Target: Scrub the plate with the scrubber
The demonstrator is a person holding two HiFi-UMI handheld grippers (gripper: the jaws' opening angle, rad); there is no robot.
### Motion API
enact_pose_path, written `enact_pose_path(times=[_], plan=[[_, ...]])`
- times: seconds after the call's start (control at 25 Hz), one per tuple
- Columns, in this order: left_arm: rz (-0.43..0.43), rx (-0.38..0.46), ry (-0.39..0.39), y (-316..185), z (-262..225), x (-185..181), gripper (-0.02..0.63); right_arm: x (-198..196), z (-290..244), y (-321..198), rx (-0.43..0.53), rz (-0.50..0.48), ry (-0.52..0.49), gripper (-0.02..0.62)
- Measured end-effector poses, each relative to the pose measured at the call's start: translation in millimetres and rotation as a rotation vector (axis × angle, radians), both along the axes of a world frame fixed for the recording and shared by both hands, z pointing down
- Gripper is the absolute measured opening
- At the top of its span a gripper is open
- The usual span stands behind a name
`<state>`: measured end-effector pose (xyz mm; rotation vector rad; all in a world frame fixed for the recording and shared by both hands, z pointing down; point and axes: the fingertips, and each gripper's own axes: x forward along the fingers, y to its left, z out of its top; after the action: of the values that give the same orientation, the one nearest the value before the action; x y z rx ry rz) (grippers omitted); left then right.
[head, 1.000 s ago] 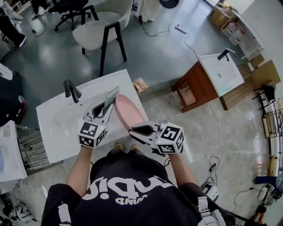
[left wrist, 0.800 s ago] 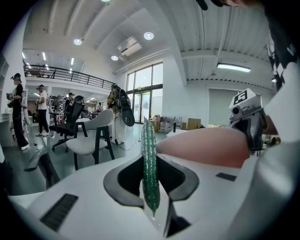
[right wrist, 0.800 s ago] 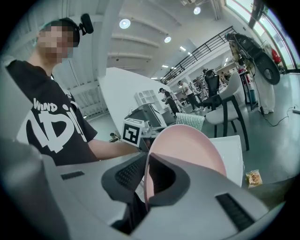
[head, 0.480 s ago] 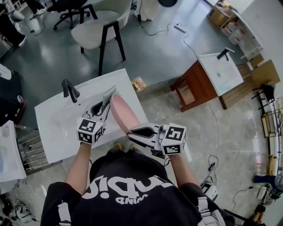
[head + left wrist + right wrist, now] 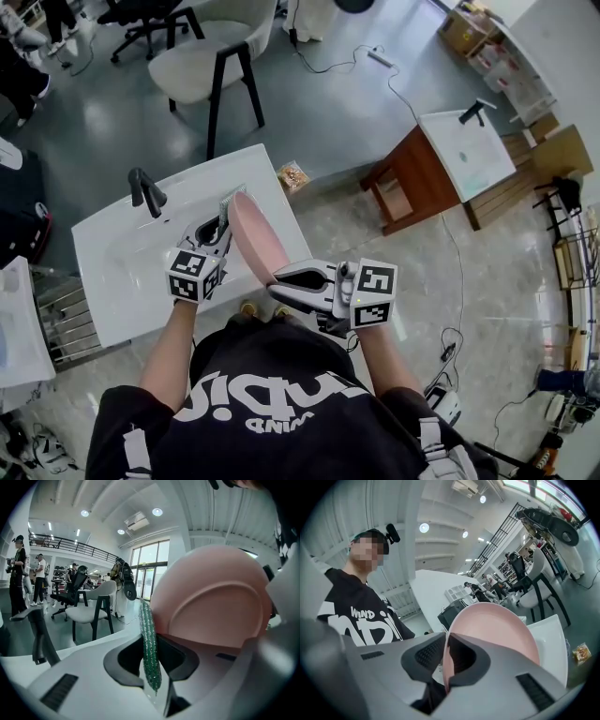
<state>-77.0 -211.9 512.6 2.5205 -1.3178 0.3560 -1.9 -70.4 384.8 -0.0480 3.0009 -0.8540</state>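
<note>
A pink plate (image 5: 255, 234) stands tilted on its edge over the white sink (image 5: 117, 267). My right gripper (image 5: 279, 281) is shut on the plate's near rim, and the rim (image 5: 497, 630) runs up from between the jaws (image 5: 445, 665). My left gripper (image 5: 217, 232) is shut on a flat green scrubber (image 5: 228, 203). In the left gripper view the scrubber (image 5: 150, 641) stands upright between the jaws (image 5: 153, 677), its right side against the plate's face (image 5: 211, 606).
A black faucet (image 5: 145, 192) stands at the sink's far left. A small snack packet (image 5: 292, 175) lies on the floor beyond the sink. A chair (image 5: 202, 61) stands behind, and a wooden stand with another white basin (image 5: 464, 155) is to the right.
The plate has shifted left and tipped further onto its edge in the right gripper. The left gripper has brought the scrubber down against the plate's face.
</note>
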Motion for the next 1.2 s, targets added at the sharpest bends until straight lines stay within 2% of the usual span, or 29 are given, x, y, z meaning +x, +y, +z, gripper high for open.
enact_pose_path(times=[0.52,1.2], plan=[[0.014,-0.091,0.043,15,27,15,0.087,2,-18,-14,-0.028,0.037,-0.134,0.043],[0.148,-0.148,0.033,53,40,55,0.087,18,-21,-54,-0.016,0.195,-0.215,0.046]])
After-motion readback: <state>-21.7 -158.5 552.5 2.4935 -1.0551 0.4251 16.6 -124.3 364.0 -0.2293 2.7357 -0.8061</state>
